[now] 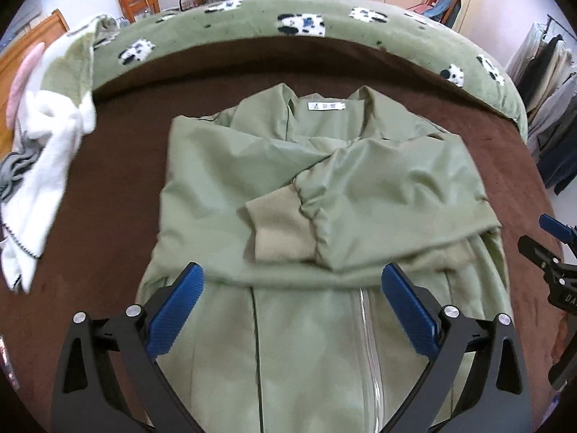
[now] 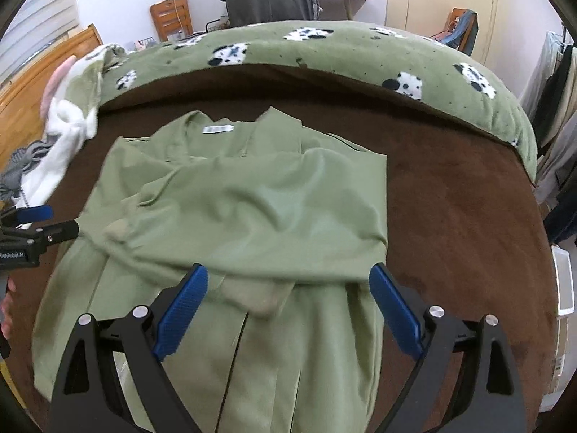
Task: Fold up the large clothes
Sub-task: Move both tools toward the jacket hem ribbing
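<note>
A light green jacket (image 1: pixel 274 166) lies front-up on the brown bed cover (image 1: pixel 119 180), collar and white label away from me. Both sleeves are folded across the chest; one beige cuff (image 1: pixel 281 231) lies at the middle. A zipper (image 1: pixel 368 342) runs down the front. My left gripper (image 1: pixel 292 288) is open and empty, hovering over the jacket's lower front. My right gripper (image 2: pixel 288 288) is open and empty over the jacket (image 2: pixel 252 209) near the folded sleeve's edge. The right gripper also shows at the right edge of the left wrist view (image 1: pixel 551 252).
A green blanket with cow patches (image 1: pixel 303 25) is bunched along the far side of the bed. A white and green plush blanket (image 1: pixel 47 151) lies at the left. Wooden chairs, a clothes rack (image 1: pixel 551 108) and a desk stand beyond.
</note>
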Available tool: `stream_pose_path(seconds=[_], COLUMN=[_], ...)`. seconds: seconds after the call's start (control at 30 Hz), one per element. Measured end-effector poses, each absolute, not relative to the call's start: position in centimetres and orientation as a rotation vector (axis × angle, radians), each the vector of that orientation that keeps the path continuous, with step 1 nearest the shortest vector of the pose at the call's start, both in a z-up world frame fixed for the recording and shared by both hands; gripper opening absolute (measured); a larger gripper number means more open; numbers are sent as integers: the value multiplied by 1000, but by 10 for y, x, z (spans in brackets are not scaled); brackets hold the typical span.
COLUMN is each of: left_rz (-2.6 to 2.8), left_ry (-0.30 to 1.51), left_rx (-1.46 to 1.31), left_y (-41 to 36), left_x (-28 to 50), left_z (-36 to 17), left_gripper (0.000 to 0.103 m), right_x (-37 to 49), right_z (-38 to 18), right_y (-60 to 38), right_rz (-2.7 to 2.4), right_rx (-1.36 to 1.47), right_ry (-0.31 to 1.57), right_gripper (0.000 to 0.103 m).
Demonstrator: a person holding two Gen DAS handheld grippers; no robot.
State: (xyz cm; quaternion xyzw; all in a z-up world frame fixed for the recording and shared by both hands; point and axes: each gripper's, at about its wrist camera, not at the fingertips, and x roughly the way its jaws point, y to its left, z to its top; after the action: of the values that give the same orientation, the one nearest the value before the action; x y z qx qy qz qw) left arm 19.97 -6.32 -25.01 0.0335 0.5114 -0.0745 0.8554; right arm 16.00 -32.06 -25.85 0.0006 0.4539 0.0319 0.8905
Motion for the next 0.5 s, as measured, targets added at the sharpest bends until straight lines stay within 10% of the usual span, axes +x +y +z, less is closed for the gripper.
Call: stream_pose_path(seconds=[0.5], left_rz=[-143], left_ry=[1112], left_rx=[114], left_y=[-1], left_x=[34], left_z=[-269], left_gripper=[97], right_x=[-6], right_z=[-282], right_y=[-313], right_rz=[-6], right_rx=[22], right_ry=[1005], right_gripper=[93])
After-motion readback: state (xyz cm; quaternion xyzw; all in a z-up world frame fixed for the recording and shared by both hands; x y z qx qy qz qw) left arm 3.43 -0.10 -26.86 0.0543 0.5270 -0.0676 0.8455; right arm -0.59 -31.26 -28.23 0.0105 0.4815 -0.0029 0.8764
